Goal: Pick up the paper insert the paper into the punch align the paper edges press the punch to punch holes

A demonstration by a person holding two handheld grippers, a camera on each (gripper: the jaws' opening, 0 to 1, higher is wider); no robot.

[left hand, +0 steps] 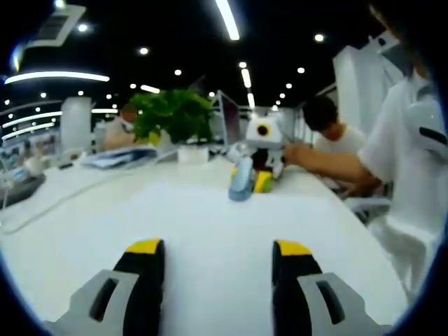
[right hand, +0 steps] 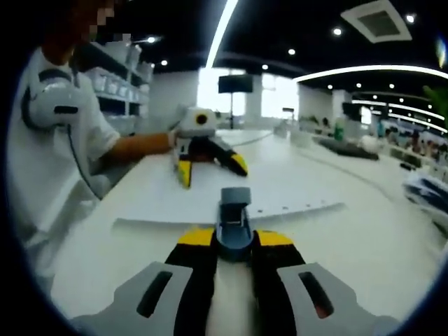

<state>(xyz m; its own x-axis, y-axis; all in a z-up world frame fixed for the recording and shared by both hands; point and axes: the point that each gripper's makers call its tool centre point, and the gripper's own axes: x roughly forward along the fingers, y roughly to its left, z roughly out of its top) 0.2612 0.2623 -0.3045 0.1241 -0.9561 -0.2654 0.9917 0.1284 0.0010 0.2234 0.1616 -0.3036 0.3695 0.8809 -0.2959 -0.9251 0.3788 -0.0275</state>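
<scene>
Right gripper [right hand: 234, 241] clamps the punch [right hand: 234, 218] at 6 o'clock, pinning the paper [right hand: 210, 199] already fed under it on the table [right hand: 364, 245], while left gripper [left hand: 218, 255], jaws spread and empty, waits clear.

- In the right gripper view, the punch [right hand: 234, 222] is set on the table [right hand: 364, 245], between the jaws of the right gripper [right hand: 234, 241].
- The paper [right hand: 210, 199] is laid flat on the table, under and beyond the punch.
- The left gripper [right hand: 208, 162] is placed at the paper's far side.
- In the left gripper view, a potted plant [left hand: 175, 119] is seen behind the punch [left hand: 241, 178], to its left.
- A seated person [left hand: 329, 143] is found to the right.
</scene>
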